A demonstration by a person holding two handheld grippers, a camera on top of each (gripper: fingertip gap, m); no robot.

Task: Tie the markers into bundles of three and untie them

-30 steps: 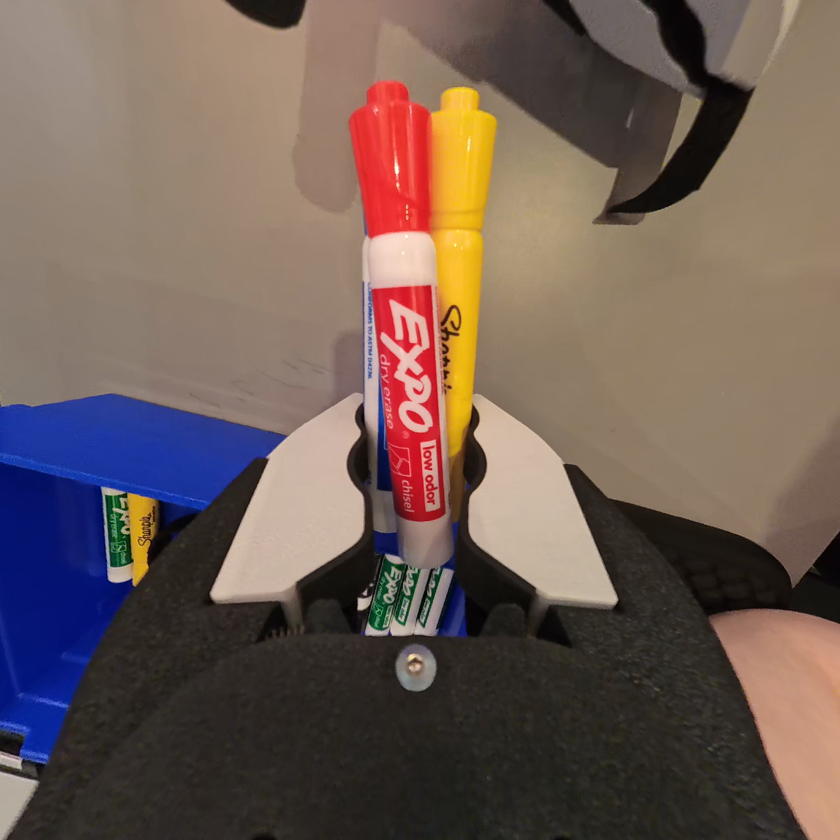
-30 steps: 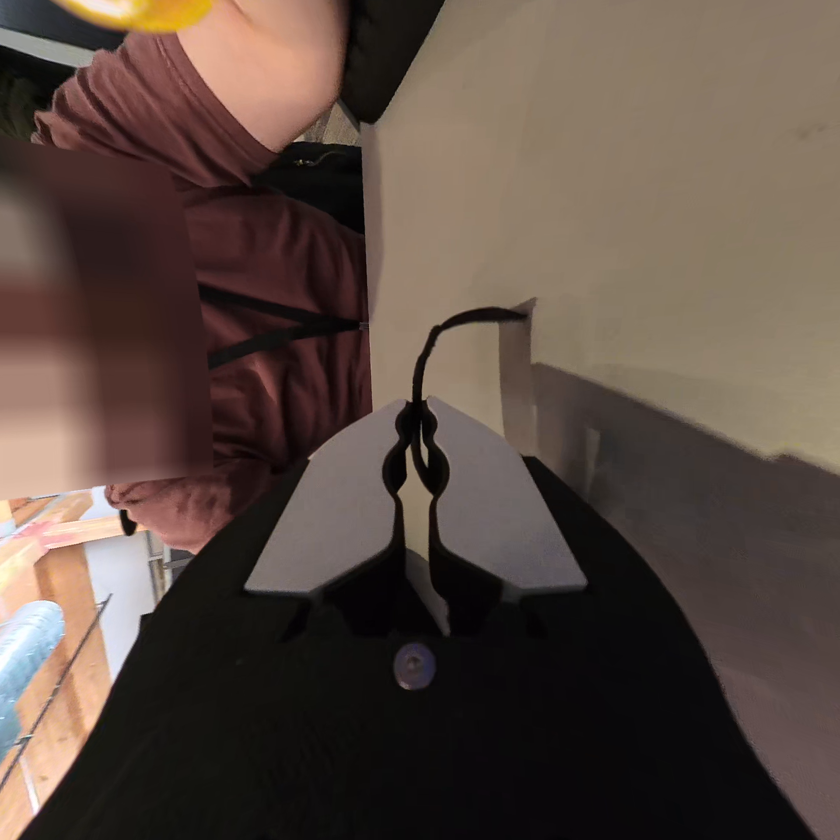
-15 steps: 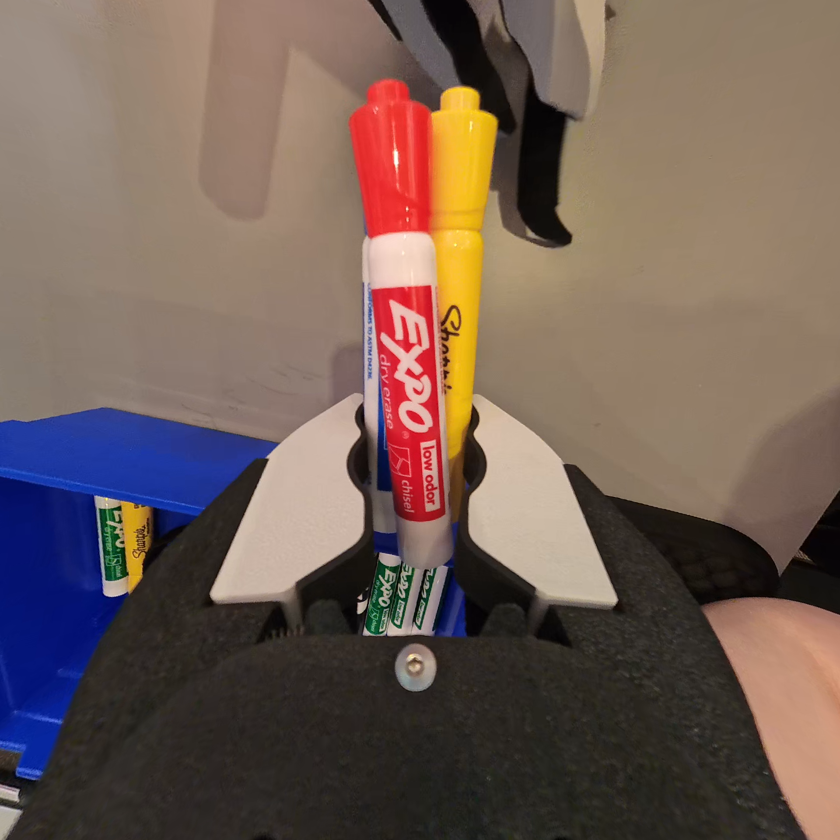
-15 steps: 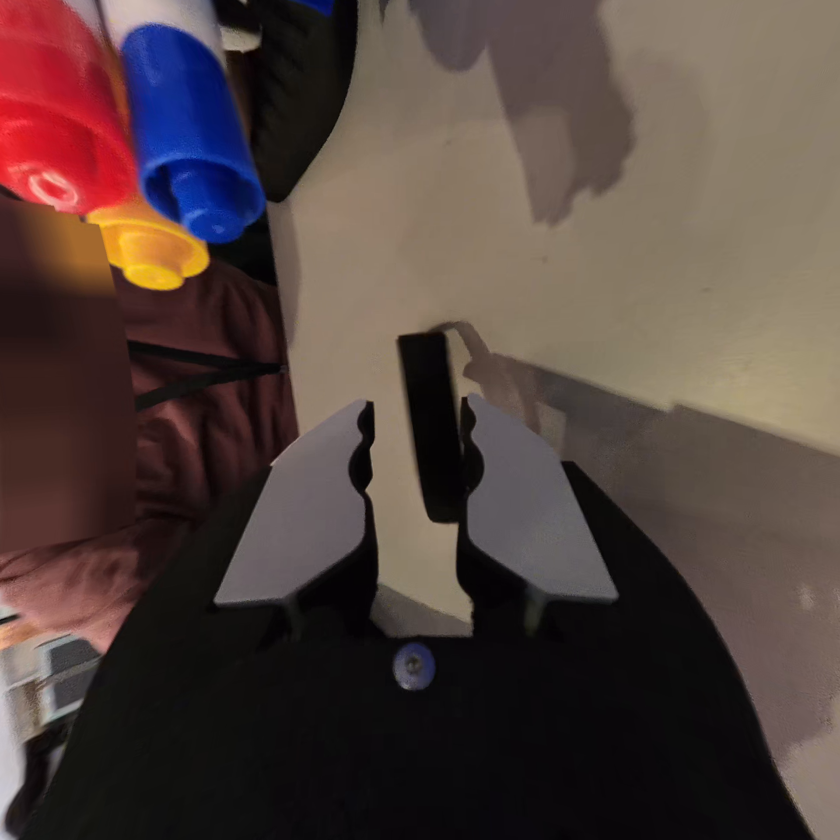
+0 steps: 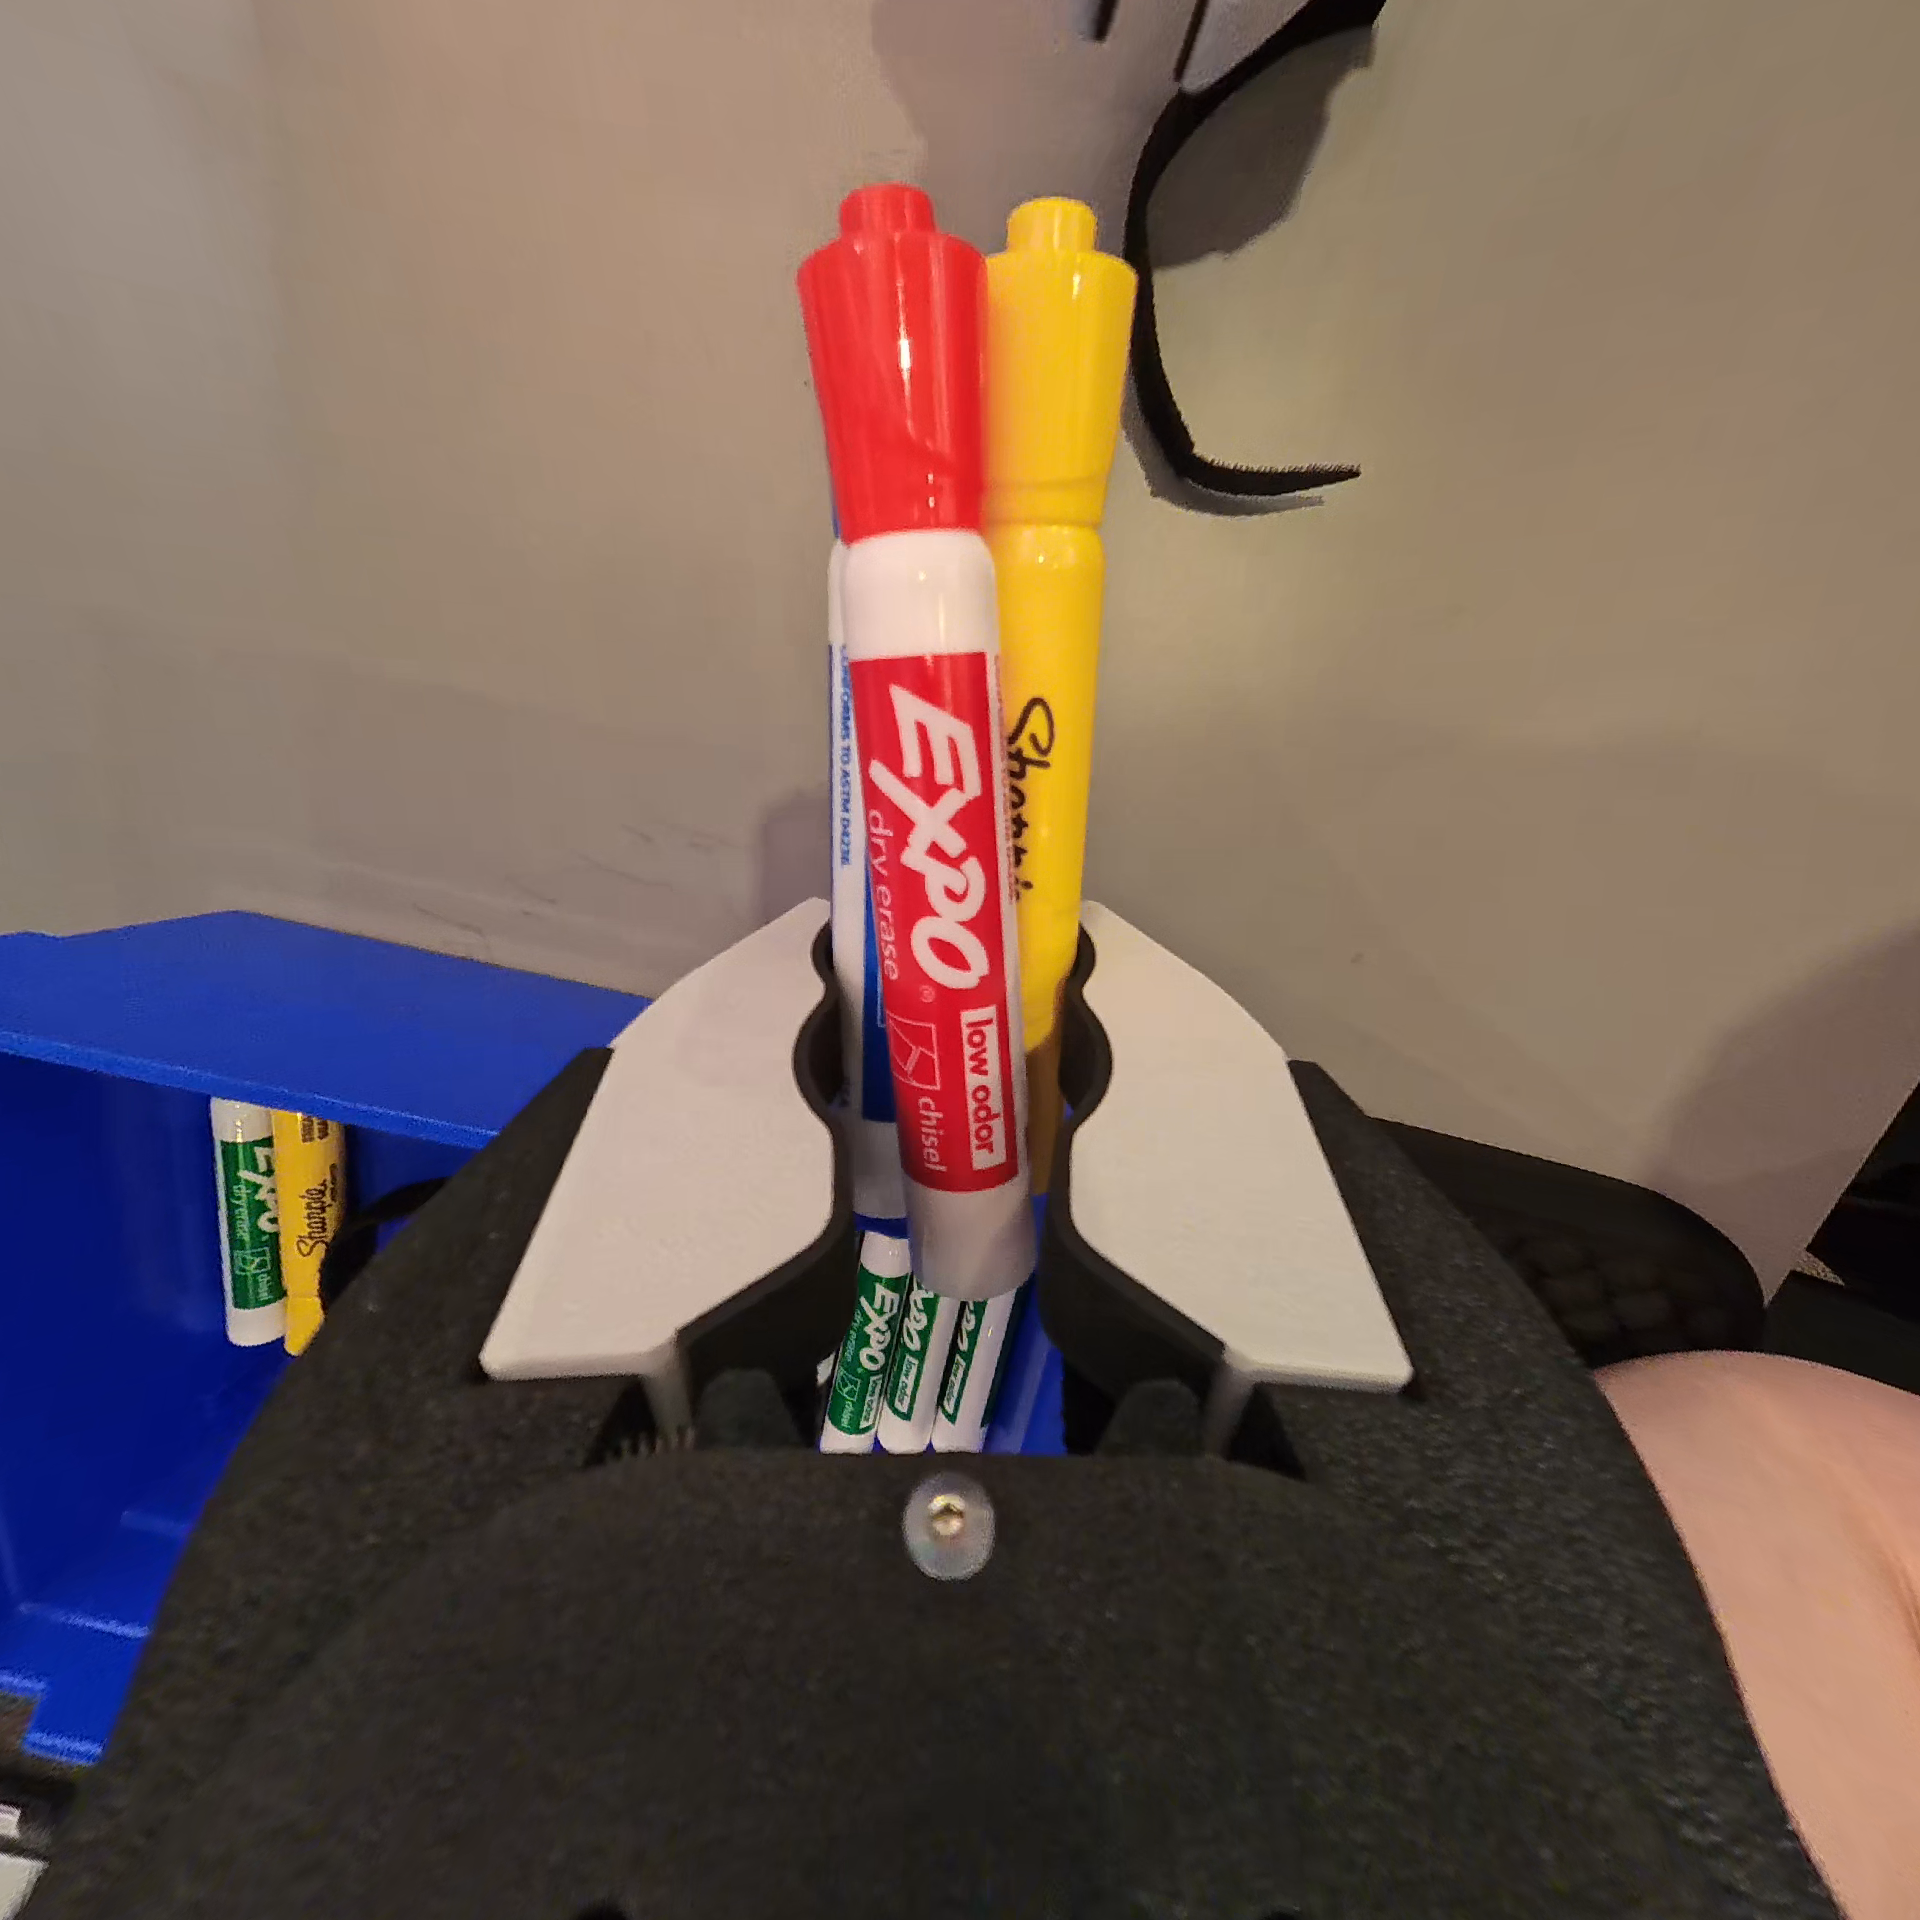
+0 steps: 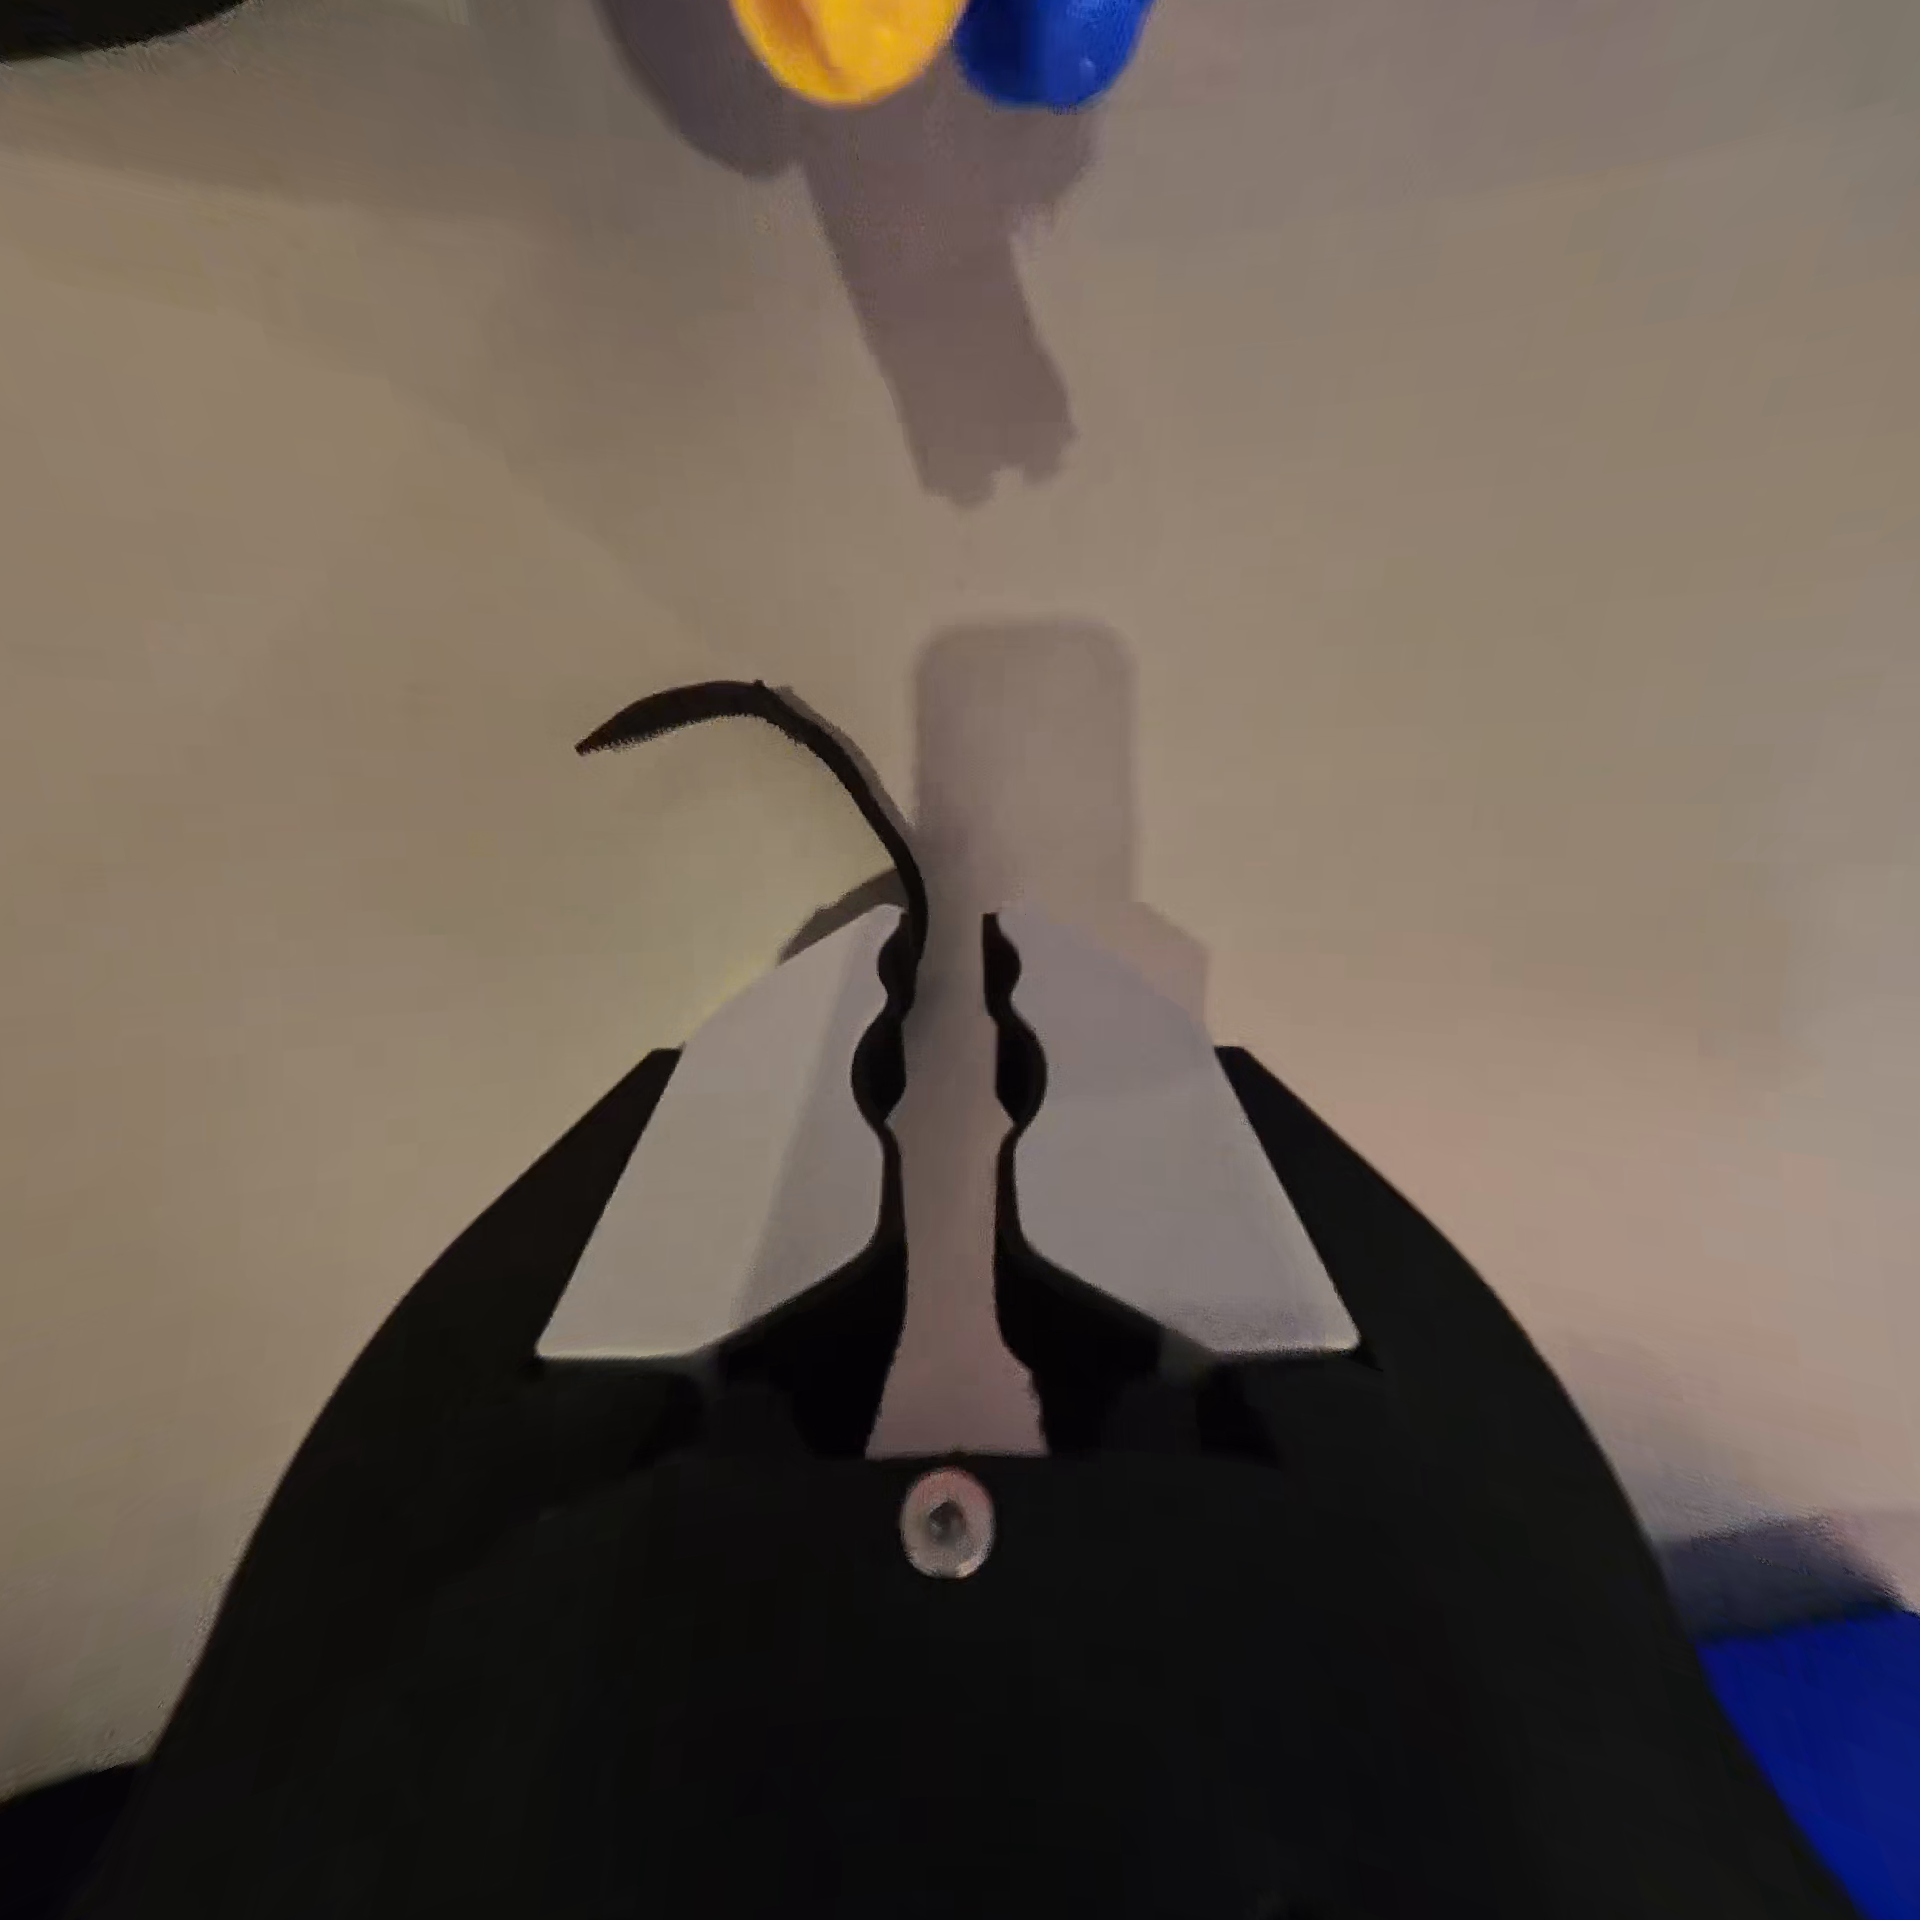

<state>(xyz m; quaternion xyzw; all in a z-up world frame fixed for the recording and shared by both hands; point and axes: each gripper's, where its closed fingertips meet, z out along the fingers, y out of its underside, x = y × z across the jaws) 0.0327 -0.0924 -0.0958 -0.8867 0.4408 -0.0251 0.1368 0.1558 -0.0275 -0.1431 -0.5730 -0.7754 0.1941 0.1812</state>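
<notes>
Blue bin (image 5: 208,1039) at far left holds more markers, green-labelled (image 5: 247,1226) and yellow ones standing inside; whether those are tied cannot be told. Left tool (image 5: 951,1023) clamps three markers upright: red marker (image 5: 925,727) in front, yellow marker (image 5: 1055,623) touching it, blue marker (image 6: 1049,47) behind, mostly hidden. No strap around them: bundle gathered, not yet tied. Right tool (image 6: 951,935) above the table (image 6: 1455,623), jaws slightly apart; black strap (image 6: 831,769) lies against its left finger, apparently loosely held, grip uncertain. Judgement: wrapping and all untying remain.
</notes>
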